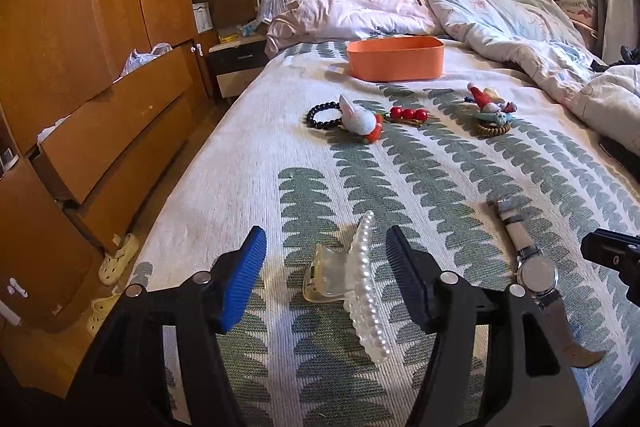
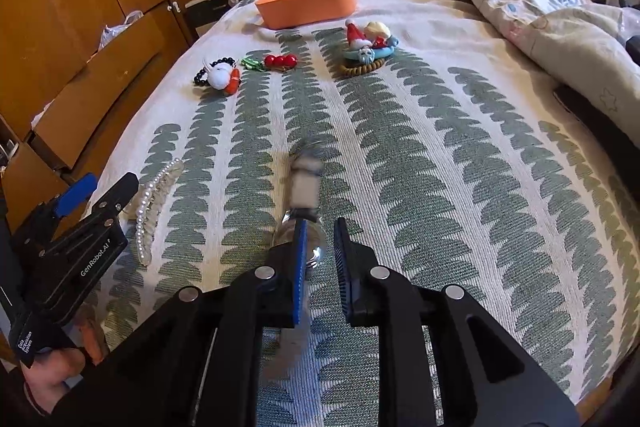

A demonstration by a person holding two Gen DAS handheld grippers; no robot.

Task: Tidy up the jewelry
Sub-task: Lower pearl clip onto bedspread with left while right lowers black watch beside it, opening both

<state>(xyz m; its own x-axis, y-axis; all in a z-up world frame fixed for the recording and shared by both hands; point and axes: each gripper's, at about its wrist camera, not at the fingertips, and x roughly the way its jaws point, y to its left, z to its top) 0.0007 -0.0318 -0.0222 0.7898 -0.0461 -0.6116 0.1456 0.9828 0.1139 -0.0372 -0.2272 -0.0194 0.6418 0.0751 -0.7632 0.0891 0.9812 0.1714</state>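
Bedspread (image 1: pixel 248 155) holds a light, brittle, slippery pearl clip (image 1: pixel 360 279) between the left gripper's (image 1: pixel 324 259) parted claws; grab its clear plastic body. Right gripper (image 2: pixel 320 247), slightly parted, straddles the watch (image 2: pixel 304 195).

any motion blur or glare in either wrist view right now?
Right wrist view: the watch is smeared by motion blur, its face partly hidden behind the right tongs; the rest is sharp. Left wrist view: sharp; the pearl hair clip is crisp between the left tongs, the watch glints mildly. Both bow at the edges.
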